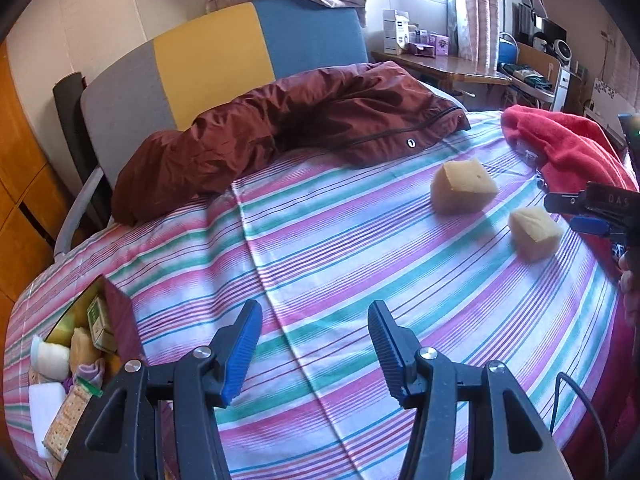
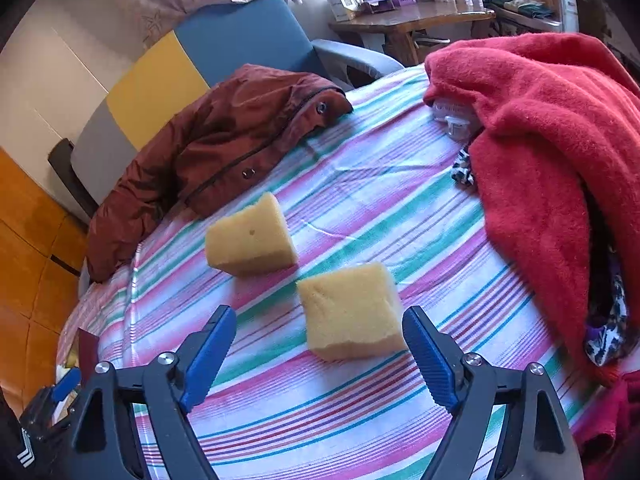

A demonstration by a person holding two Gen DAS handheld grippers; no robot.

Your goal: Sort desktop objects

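Two yellow sponge blocks lie on the striped cloth [image 2: 360,208] that covers the worktop, close to each other but not touching. The right gripper [image 2: 318,354] hangs over the nearer sponge [image 2: 350,310] with its fingers [image 2: 212,346] spread wide; the block sits between the blue pads and slightly ahead of them, and neither pad presses on it, so nothing is held yet. That wide stance seems chosen to clear the block's full breadth before any squeeze. The farther sponge [image 2: 250,240] rests beyond it, just beside the hem of a maroon jacket [image 2: 208,148] heaped at the back edge. A red fleece blanket [image 2: 552,140] is piled along the right side, partly covering a clear plastic item whose nature I cannot make out. The left gripper [image 1: 314,350] hovers over bare cloth well apart from both sponges, its fingers [image 1: 240,344] parted with nothing between them. Just beside it at the lower left stands an open box [image 1: 120,320] already holding a sponge piece, small cartons, crackers and soft white items, which suggests it is the collecting place for sorted things. Judging by this layout, the nearer sponge is the next pick, and being soft it will likely compress under the pads.
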